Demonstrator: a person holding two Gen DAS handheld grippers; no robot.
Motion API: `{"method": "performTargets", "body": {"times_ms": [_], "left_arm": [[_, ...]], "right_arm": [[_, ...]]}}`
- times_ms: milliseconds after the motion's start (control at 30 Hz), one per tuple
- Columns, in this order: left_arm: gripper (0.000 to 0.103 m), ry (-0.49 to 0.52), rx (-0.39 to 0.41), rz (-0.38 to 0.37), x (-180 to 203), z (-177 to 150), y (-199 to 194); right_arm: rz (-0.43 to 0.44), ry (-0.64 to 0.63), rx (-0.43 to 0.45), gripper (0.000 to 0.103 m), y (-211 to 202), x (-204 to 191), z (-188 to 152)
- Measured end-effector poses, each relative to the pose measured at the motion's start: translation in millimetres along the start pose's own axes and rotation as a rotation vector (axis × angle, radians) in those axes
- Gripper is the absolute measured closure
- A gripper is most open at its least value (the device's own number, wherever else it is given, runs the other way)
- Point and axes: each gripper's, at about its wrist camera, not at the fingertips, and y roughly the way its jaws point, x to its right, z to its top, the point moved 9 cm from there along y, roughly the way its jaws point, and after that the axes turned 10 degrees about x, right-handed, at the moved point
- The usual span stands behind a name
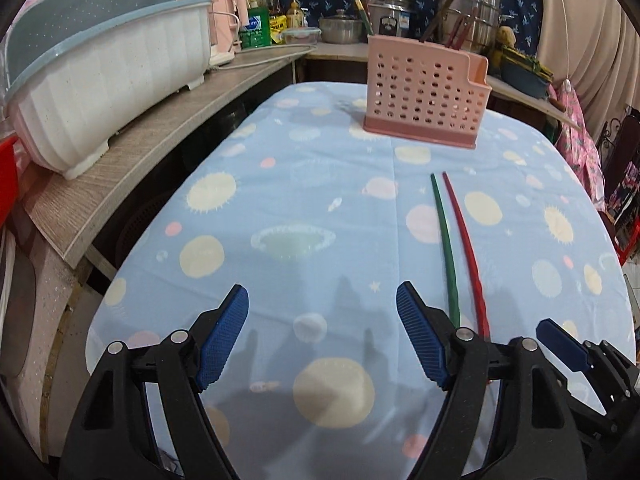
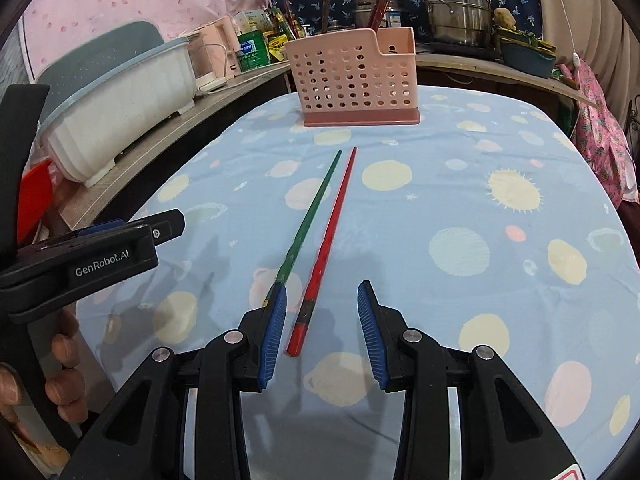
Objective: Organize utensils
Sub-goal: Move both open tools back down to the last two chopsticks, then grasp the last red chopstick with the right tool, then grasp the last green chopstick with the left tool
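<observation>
A green chopstick and a red chopstick lie side by side on the blue planet-print cloth, pointing toward a pink perforated utensil holder at the far end. My right gripper is open just above the cloth; the red chopstick's near end lies between its pads, and the green one's near end is at the left pad. My left gripper is open and empty over the cloth, left of the chopsticks. The holder has several chopsticks standing in it.
A white and blue dish basin sits on a wooden shelf along the left. Pots, bottles and jars crowd the back counter. Pink fabric hangs at the right edge.
</observation>
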Motion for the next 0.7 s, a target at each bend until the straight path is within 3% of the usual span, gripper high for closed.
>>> {"method": "performTargets", "body": {"times_ms": [200,433,700], "left_arm": [[0.022,0.011,-0.02,-0.005,2,-14,0],[0.02,0.019,-0.039,-0.013,8,-22,3],[0.017,0.053,-0.051,-0.062,33,-31,2]], "right_arm": [[0.007,-0.015,-0.049,0.069,14,-11,-16],[-0.035,-0.055,-0.065,0.092,18,-9,-22],[-0.044,-0.02,-0.063,0.096,12,5,-25]]}}
